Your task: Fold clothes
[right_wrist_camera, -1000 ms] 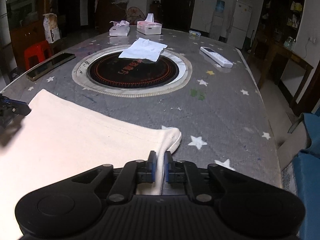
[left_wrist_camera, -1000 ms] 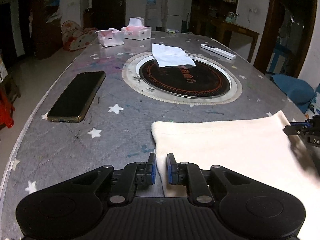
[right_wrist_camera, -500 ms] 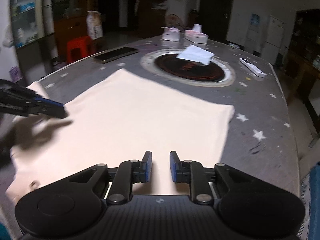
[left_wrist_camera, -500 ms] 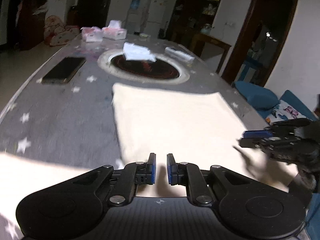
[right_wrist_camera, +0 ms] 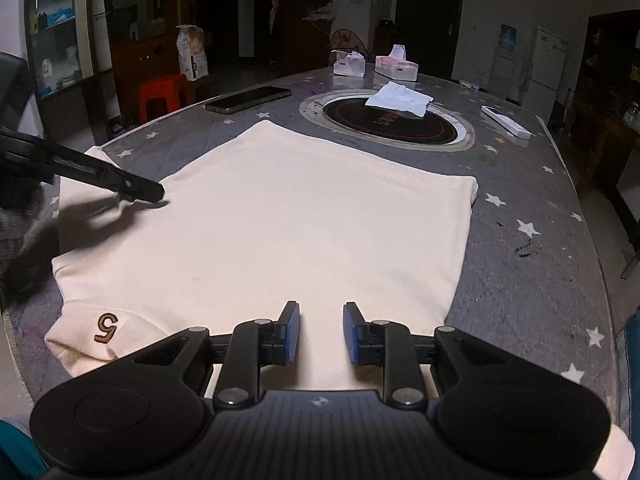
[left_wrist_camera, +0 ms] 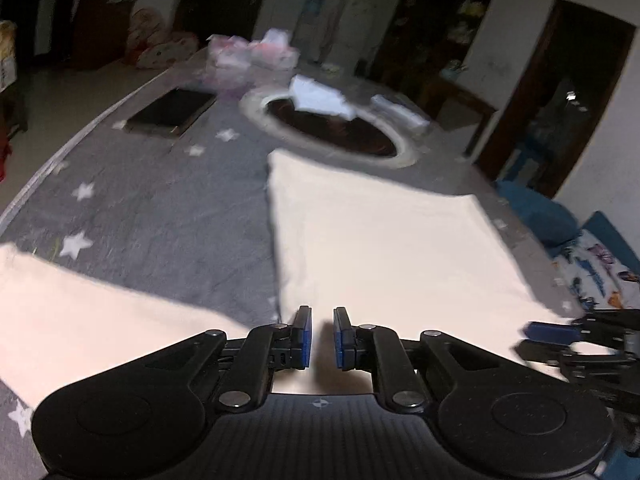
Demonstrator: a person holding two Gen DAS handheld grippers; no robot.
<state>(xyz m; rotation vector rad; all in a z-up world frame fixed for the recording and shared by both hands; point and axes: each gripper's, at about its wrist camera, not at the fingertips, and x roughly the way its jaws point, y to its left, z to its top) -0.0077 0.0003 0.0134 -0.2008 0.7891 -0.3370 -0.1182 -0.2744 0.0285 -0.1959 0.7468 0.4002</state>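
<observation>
The cream garment lies flat across frame centre on the starry table — directly beneath the right gripper, jaws parted, holding nothing. The left gripper, lower centre, shows a narrow gap — empty.

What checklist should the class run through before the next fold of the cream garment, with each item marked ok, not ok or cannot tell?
1. Right gripper free of cloth: ok, its jaws stand apart over the cream garment.
2. Left gripper free of cloth: ok, a narrow gap shows, nothing pinched.
3. Garment body flat: ok, no large wrinkles.
4. Sleeve with the "5" mark tucked in: not ok, it sticks out at the near left corner.
5. Phone and tissue off the garment: ok.
6. Near hem lying flat: cannot tell, hidden under the right gripper.
</observation>
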